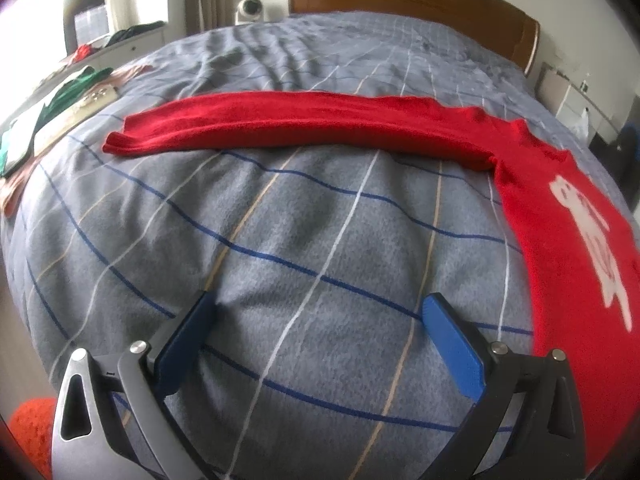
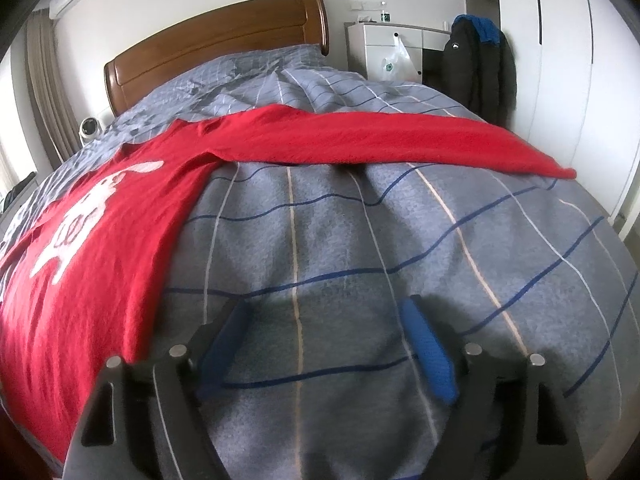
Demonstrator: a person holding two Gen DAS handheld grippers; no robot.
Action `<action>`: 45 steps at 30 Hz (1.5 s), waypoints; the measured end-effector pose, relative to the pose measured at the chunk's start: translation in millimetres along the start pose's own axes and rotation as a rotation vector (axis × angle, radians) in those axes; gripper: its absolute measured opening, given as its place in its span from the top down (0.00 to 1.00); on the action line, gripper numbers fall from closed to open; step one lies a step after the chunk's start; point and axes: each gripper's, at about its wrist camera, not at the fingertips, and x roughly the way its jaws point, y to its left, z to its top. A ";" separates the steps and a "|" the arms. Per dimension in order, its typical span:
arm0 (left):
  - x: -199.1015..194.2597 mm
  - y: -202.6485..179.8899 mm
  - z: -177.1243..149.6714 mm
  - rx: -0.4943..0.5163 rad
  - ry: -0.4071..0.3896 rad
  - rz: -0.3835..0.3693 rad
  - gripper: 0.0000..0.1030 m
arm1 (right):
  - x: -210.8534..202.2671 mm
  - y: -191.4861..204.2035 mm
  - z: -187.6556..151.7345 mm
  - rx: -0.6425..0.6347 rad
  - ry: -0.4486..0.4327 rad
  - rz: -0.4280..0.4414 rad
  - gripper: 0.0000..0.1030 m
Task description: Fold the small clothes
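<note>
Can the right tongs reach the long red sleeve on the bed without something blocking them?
Probably yes. The right tongs stand open and empty over the grey checked bedcover, and only bare cover lies between them and the red sleeve stretched flat ahead.

One red sweater (image 2: 100,248) lies on one bed (image 2: 340,240), with two sleeves (image 1: 280,120), one stretched toward 9 o'clock, one toward 3. Two tools: left tool (image 1: 320,312) and right tool (image 2: 324,316), each with two blue fingers (image 1: 452,344). One wooden headboard (image 2: 216,40) stands at 12 o'clock.
</note>
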 end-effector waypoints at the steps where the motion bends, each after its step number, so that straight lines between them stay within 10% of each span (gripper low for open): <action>1: 0.3 -0.6 0.2 0.001 0.006 0.005 0.00 | -0.1 0.6 -0.3 -0.001 0.001 0.000 0.20; 24: 3.7 -10.2 -2.8 0.053 -0.007 0.069 0.00 | -1.5 5.7 -0.7 -0.020 0.015 -0.007 0.12; 45: 3.6 -17.2 -7.6 0.054 -0.046 0.105 0.00 | -32.9 -7.7 10.5 0.010 -0.051 -0.238 0.01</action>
